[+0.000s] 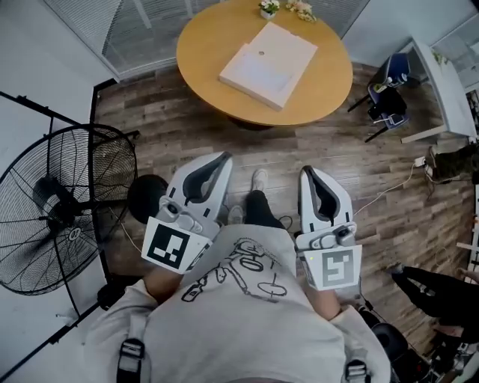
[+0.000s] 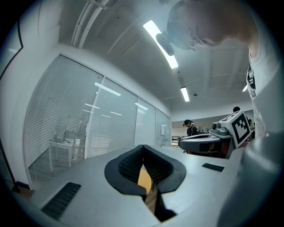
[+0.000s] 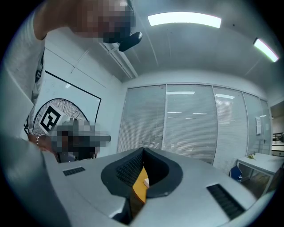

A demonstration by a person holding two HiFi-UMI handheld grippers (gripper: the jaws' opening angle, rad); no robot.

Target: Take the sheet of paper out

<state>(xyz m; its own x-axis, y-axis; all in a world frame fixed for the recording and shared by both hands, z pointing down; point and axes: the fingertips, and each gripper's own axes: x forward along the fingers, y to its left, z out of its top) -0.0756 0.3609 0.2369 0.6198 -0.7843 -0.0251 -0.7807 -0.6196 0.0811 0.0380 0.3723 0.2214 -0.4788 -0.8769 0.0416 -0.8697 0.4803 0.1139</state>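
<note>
A flat white box (image 1: 268, 63) lies closed on the round wooden table (image 1: 202, 45) ahead of me; no loose sheet of paper shows. Both grippers are held level close to my body, well short of the table. The left gripper (image 1: 215, 164) points toward the table's near edge with its jaws together and nothing between them, and its dark pads (image 2: 131, 166) meet at the tips. The right gripper (image 1: 313, 178) beside it is likewise shut and empty, with its pads (image 3: 128, 170) closed. Through each gripper's jaw gap a sliver of the orange tabletop shows.
A large black floor fan (image 1: 60, 206) stands at the left by a white wall. A blue chair (image 1: 389, 93) and a white desk (image 1: 449, 82) are at the right, with cables on the wood floor. Small flowers (image 1: 288, 7) sit at the table's far edge. Another person's leg (image 1: 434, 288) shows at the lower right.
</note>
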